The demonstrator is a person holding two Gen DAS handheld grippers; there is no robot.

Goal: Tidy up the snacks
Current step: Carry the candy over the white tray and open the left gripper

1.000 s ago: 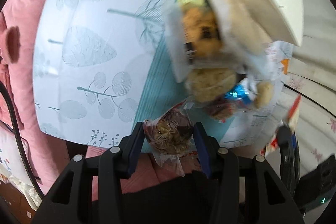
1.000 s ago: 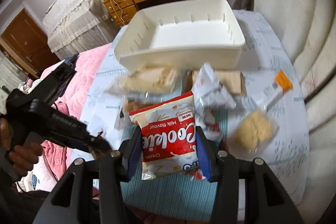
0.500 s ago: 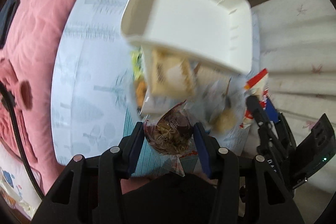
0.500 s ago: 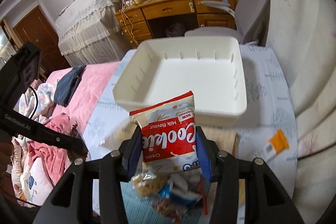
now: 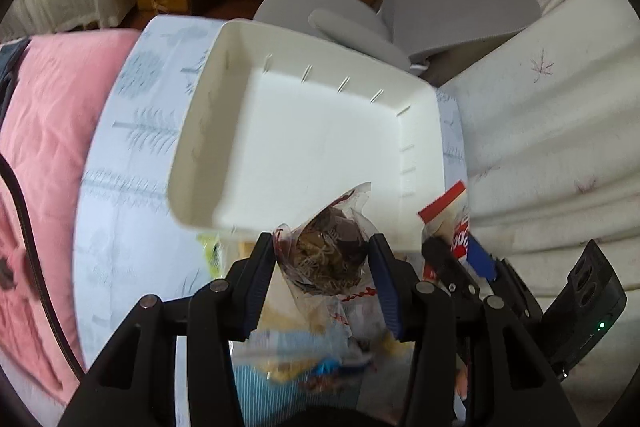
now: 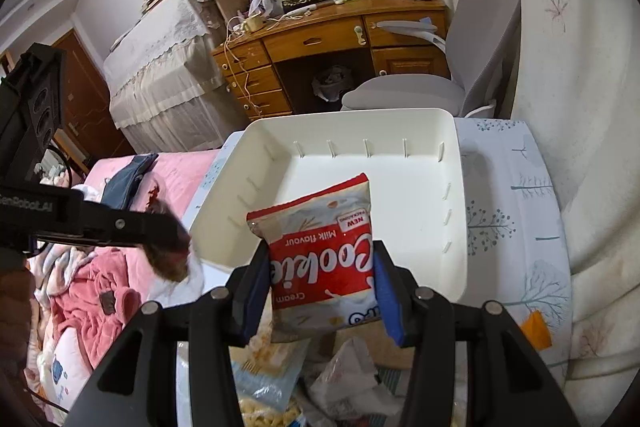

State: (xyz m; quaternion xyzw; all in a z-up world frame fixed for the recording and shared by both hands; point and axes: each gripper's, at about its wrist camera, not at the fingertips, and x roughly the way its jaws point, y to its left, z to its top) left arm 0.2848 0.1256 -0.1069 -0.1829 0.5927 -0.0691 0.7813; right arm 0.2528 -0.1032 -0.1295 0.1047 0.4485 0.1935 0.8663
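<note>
Bin (image 6: 456, 195) ahead of my claws: smooth matt white plastic.
Packet (image 6: 324, 267) in my right claw: glossy printed film.
Wrapper (image 5: 328, 259) in my left claw: clear crinkled film.
Desk (image 6: 320, 43) beyond: varnished wood.

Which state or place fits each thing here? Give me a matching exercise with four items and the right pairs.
Things:
1. cookie packet
2. clear-wrapped snack
3. white bin
4. orange-tipped packet

States or places:
A. nothing inside it
B. clamped in the left gripper
C. lying on the leaf-print cloth, right of the bin
D. clamped in the right gripper

Pairs: 1-D, 2-B, 3-A, 4-C
</note>
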